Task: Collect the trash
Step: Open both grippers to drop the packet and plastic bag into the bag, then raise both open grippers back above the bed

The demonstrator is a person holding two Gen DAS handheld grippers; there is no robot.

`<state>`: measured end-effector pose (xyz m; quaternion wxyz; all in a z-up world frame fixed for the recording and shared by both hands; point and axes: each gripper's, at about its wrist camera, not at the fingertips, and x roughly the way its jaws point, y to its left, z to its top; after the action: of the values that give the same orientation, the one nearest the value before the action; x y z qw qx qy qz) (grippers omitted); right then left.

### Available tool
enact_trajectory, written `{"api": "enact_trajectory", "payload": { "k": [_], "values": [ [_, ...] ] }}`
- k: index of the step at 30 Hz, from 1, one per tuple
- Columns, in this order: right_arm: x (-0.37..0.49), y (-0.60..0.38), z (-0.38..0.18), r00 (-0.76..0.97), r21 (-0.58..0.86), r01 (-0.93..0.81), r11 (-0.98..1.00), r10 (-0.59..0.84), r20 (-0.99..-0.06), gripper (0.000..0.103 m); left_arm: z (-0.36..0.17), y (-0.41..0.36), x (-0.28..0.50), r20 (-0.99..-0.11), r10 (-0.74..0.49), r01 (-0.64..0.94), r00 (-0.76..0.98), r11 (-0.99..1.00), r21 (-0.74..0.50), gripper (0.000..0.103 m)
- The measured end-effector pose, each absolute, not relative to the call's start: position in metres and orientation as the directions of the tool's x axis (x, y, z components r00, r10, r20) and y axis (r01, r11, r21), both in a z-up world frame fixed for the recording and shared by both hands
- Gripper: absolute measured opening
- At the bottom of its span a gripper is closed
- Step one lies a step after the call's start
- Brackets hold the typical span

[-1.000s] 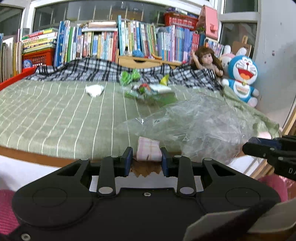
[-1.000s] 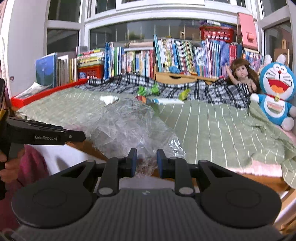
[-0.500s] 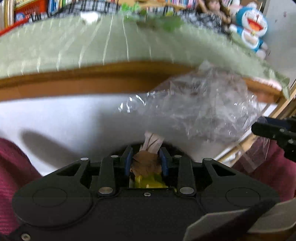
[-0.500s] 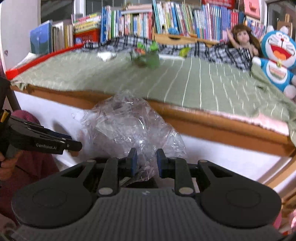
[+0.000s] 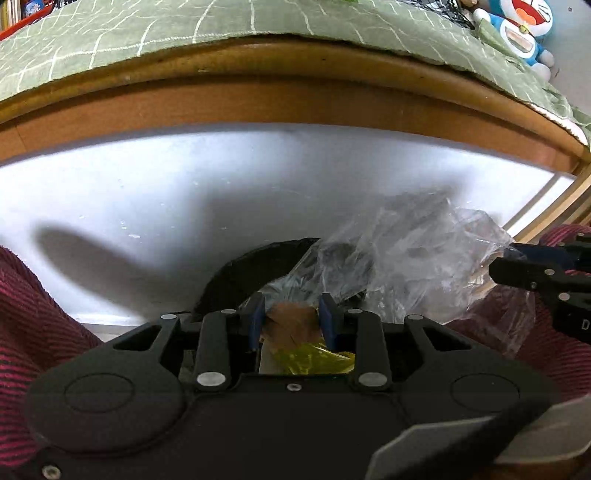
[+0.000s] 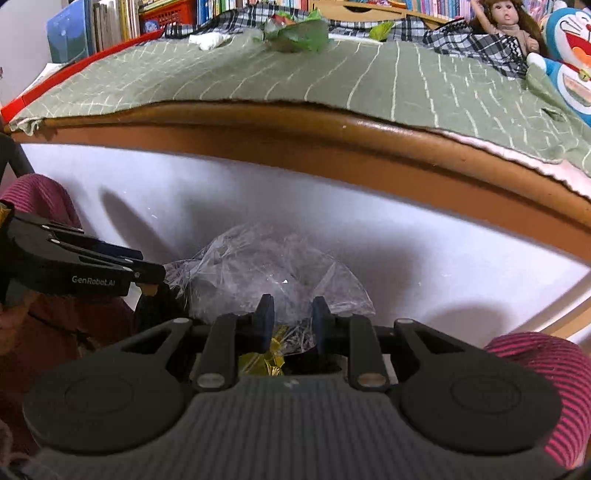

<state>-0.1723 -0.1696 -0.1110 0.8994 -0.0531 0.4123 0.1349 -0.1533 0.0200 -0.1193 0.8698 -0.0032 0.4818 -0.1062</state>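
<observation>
My left gripper (image 5: 291,318) is shut on a brown crumpled scrap (image 5: 291,326). It hangs over the mouth of a black bin (image 5: 236,271) below the bed edge. My right gripper (image 6: 293,316) is shut on a crumpled clear plastic bag (image 6: 258,266), which bulges out ahead of its fingers over the same bin. Something yellow (image 6: 266,360) lies under both grippers, apparently inside the bin. The left gripper (image 6: 147,274) shows at the left of the right wrist view, next to the bag. In the left wrist view the right gripper (image 5: 496,266) and the bag (image 5: 406,254) are at the right.
The bed's wooden edge (image 6: 295,129) and white side panel (image 5: 221,192) rise just ahead. On the green striped cover (image 6: 369,77) lie green wrappers (image 6: 295,31) and a white tissue (image 6: 208,38). A doll and a blue plush toy sit far right. Dark red striped fabric on the person flanks both grippers.
Both grippers have sunk from bed height to below the bed edge and tipped downward. Each still holds its piece. The black bin has come into view under them.
</observation>
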Motion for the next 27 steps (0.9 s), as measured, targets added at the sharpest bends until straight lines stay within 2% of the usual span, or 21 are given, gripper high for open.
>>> {"api": "enact_trajectory", "payload": {
  "k": [8, 12, 13, 16, 20, 27],
  "values": [
    [-0.162, -0.159, -0.122, 0.580, 0.017, -0.335, 0.942, 0.220, -0.785, 0.030, -0.124, 0.011, -0.148, -0.847, -0.175, 0.184, 0.501, 0.978, -0.094, 0.030],
    [-0.155, -0.156, -0.123, 0.575, 0.030, -0.347, 0.937, 0.238, -0.783, 0.039, -0.125, 0.010, -0.146, -0.849, -0.173, 0.183, 0.499, 0.979, -0.092, 0.031],
    [-0.154, -0.155, -0.122, 0.575, 0.032, -0.352, 0.936, 0.243, -0.781, 0.047, -0.125, 0.009, -0.146, -0.849, -0.173, 0.182, 0.498, 0.979, -0.092, 0.031],
    [-0.154, -0.151, -0.122, 0.578, 0.043, -0.362, 0.931, 0.261, -0.773, 0.057, -0.124, 0.008, -0.146, -0.850, -0.172, 0.180, 0.498, 0.979, -0.093, 0.031],
    [-0.152, -0.149, -0.122, 0.579, 0.055, -0.365, 0.929, 0.273, -0.768, 0.060, -0.121, 0.010, -0.146, -0.845, -0.164, 0.182, 0.509, 0.980, -0.081, 0.034],
    [-0.156, -0.152, -0.116, 0.598, 0.068, -0.374, 0.925, 0.296, -0.745, 0.063, -0.116, 0.008, -0.147, -0.834, -0.152, 0.184, 0.530, 0.981, -0.062, 0.044]
  ]
}}
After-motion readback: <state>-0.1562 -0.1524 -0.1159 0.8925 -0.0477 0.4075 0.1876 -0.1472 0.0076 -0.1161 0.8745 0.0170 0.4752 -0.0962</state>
